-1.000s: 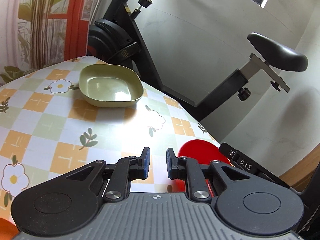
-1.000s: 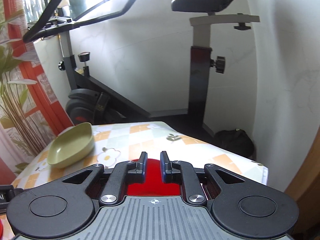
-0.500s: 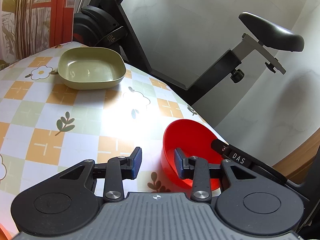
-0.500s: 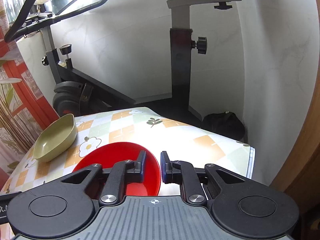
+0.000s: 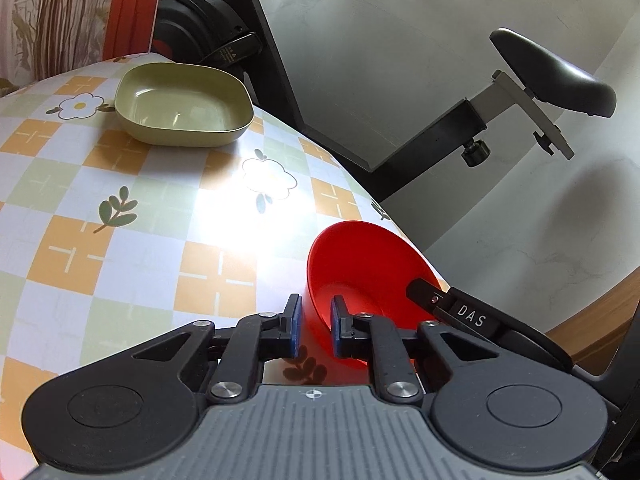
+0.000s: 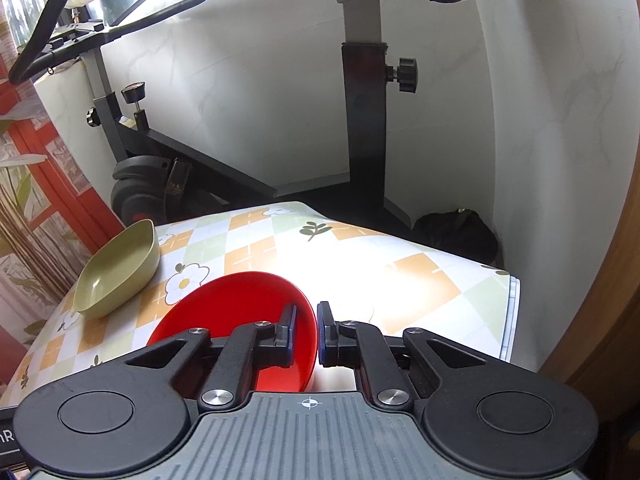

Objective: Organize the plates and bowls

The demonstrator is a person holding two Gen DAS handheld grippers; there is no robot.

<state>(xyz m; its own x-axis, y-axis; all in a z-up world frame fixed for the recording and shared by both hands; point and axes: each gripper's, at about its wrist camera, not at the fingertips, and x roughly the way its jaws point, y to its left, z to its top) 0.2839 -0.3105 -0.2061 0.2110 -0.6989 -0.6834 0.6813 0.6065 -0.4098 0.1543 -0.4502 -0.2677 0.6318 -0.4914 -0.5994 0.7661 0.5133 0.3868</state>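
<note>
From my feeds the green bowl (image 5: 182, 104) sits far left on the tabletop (image 5: 120, 216), while my left hand-held gripper (image 5: 315, 328) and right hand-held gripper (image 6: 306, 330) each pinch the red bowl (image 5: 360, 272) rim.

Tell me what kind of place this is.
Probably a room in a home: a table with a flowered checked tablecloth holding a green dish and a red bowl, an exercise bike parked against the wall, and a patterned curtain.
</note>
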